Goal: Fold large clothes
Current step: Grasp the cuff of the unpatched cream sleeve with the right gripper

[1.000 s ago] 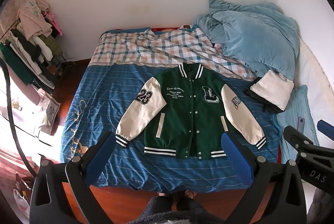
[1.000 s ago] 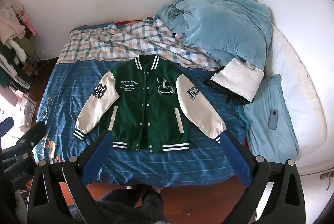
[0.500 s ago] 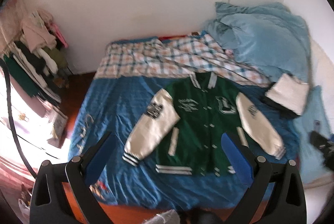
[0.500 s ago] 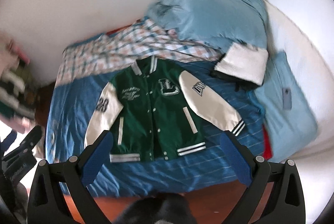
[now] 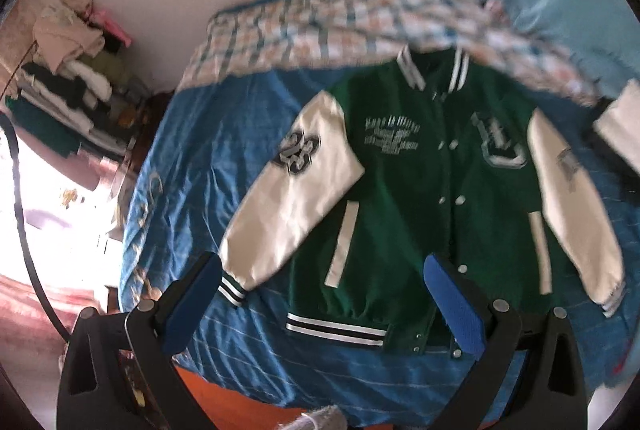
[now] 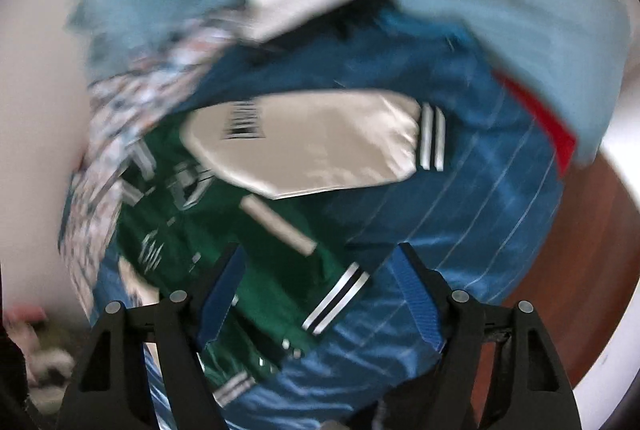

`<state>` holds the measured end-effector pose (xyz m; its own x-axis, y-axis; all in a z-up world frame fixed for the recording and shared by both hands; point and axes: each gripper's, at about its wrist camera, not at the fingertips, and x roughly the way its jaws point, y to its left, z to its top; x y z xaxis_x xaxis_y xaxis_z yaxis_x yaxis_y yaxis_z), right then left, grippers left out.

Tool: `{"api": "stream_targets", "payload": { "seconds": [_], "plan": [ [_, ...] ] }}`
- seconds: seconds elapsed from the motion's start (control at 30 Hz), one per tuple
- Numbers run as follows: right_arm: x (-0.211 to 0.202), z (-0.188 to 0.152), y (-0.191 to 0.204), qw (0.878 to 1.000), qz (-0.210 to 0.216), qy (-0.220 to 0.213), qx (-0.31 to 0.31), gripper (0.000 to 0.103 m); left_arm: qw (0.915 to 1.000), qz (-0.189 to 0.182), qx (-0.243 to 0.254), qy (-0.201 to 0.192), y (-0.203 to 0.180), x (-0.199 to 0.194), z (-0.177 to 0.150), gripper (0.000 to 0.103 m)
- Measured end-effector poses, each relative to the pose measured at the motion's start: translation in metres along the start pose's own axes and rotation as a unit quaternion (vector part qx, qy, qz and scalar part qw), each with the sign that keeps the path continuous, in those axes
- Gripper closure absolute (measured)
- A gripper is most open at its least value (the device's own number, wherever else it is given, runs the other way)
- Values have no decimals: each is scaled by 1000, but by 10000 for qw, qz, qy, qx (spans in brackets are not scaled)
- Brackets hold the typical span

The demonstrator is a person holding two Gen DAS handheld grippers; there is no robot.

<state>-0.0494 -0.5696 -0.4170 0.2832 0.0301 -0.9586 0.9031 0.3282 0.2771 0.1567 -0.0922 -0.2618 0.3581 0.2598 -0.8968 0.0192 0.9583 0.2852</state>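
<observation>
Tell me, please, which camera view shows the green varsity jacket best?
The left wrist view: the whole jacket lies spread flat, both sleeves showing. The right wrist view gives only a tilted, blurred part of it: one cream sleeve and the hem.

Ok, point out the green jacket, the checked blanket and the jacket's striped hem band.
green jacket [image 5: 404, 205], left wrist view, on the green front panel.
checked blanket [image 5: 320, 25], left wrist view, on its middle.
striped hem band [image 5: 336, 328], left wrist view, on the band's left half.
</observation>
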Motion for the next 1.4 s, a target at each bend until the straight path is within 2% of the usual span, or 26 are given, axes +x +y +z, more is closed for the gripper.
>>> {"api": "stream_targets", "payload": {
  "seconds": [0.07, 0.17, 0.33, 0.4, 0.5, 0.53, 0.57, 0.6, 0.63, 0.67, 0.73, 0.87, 1.0, 1.13, 1.2, 1.27, 1.3, 1.37, 1.4],
  "plan": [
    [46, 20, -30, 9992, 89, 122, 378, 25, 9997, 46, -74, 215, -12, 32, -3, 0],
    [128, 47, -75, 9952, -239, 261, 914, 24, 9978, 126, -126, 640, -38, 89, -11, 0],
    [221, 72, -129, 9852, -288, 338, 1657, 24, 9946, 275, -94, 997, -74, 170, -16, 0],
    [243, 77, -143, 9790, -81, 203, 2025, 23, 9942, 260, -107, 1041, -83, 193, -13, 0],
    [253, 76, -156, 9603, 254, -395, 2751, 25, 9948, 198, -139, 989, -94, 220, -3, 0],
    [253, 74, -154, 9536, 374, -657, 2915, 39, 9951, 188, -123, 966, -96, 225, 0, 0],
    [254, 73, -151, 9521, 432, -811, 2917, 58, 9953, 177, -111, 942, -98, 230, 2, 0],
    [254, 73, -143, 9540, 395, -889, 2835, 63, 9956, 181, -108, 911, -98, 233, 6, 0],
    [250, 70, -131, 9565, 310, -968, 2734, 71, 9958, 188, -111, 892, -100, 236, 8, 0],
    [246, 72, -120, 9599, 211, -1040, 2596, 75, 9960, 178, -132, 869, -98, 237, 11, 0],
    [230, 78, -88, 9649, 115, -1240, 2312, 77, 9965, 175, -243, 784, -90, 235, 18, 0],
    [183, 89, -12, 9711, 398, -1717, 1607, 79, 9950, 165, -515, 835, -62, 237, 25, 0],
    [136, 86, 102, 9749, 913, -1964, 520, 80, 9904, 307, -836, 1059, -13, 242, 14, 0],
    [123, 63, 232, 9712, 1458, -1757, -682, 80, 9788, 353, -1528, 1318, 59, 248, -13, 0],
    [140, 40, 298, 9665, 1623, -1529, -1271, 81, 9666, 315, -2016, 1550, 100, 256, -34, 0],
    [160, 11, 344, 9619, 1755, -1297, -1647, 81, 9526, 171, -2486, 1743, 129, 265, -53, 0],
    [180, -4, 378, 9582, 1791, -1155, -1911, 81, 9372, -23, -2943, 1871, 150, 273, -68, 0],
    [203, -24, 422, 9537, 1776, -1009, -2206, 81, 9098, -382, -3628, 1980, 175, 287, -91, 0],
    [217, -36, 437, 9522, 1778, -888, -2322, 81, 8889, -635, -4040, 2063, 186, 297, -104, 0]
  ]
}}
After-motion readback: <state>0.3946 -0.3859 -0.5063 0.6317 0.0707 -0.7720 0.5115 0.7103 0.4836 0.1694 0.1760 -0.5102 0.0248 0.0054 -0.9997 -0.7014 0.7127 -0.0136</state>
